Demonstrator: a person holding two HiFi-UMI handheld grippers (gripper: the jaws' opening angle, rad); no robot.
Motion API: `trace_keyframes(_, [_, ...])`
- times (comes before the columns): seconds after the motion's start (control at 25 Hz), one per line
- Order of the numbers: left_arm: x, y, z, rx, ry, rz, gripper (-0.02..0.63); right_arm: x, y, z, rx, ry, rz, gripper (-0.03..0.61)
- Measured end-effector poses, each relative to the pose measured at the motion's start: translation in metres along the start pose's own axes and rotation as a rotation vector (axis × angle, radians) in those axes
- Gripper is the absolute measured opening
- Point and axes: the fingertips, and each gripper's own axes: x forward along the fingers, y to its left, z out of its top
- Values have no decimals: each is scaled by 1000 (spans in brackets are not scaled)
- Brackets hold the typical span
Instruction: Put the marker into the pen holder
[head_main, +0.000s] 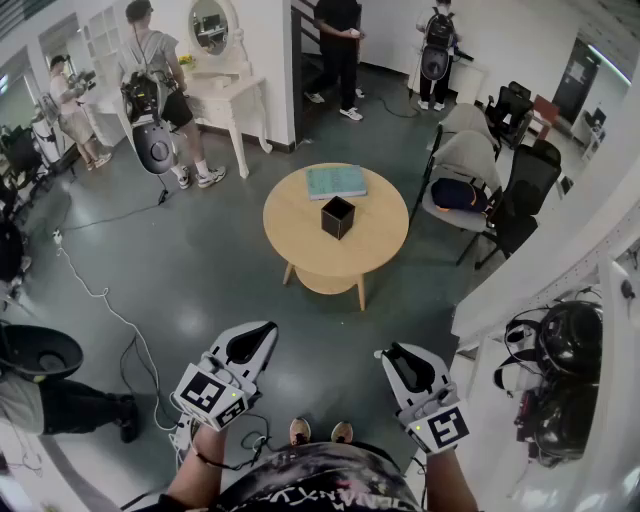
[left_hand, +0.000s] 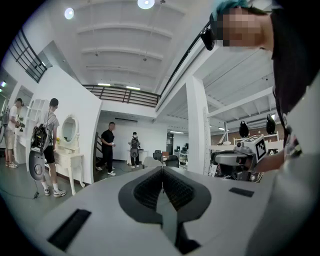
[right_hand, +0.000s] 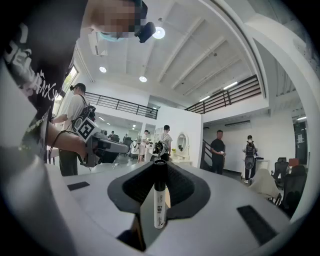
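The fingers (right_hand: 136, 186) of the right gripper (right_hand: 160, 169) are grasping the marker (right_hand: 159, 197), which is lying along them with its dark cap toward the tips; the left gripper (left_hand: 162, 186) is showing its fingers pressed together on nothing. The pen holder (head_main: 338, 216) is standing well apart on the round surface (head_main: 300, 245). So, in my judgement, the person should be walking closer first and bringing the marker right above the open top before releasing.

Matt plastic and pale wood showing above a gleaming floor

The left tool (head_main: 255, 338) and right tool (head_main: 400, 362) are wearing smooth, matt white plastic shells, with black ribbed pads (right_hand: 140, 186) lining them. The marker (right_hand: 159, 200) is showing a smooth white plastic barrel. The round tabletop (head_main: 300, 215) is looking like pale matt wood, the pen holder (head_main: 338, 216) matt black, and the grey floor (head_main: 200, 270) is gleaming.
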Motion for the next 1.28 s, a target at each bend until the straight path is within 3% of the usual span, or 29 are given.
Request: trace_keyframes(1.28, [2, -19, 0, 15, 14, 4, 21, -11, 0, 6, 45, -47, 54, 75])
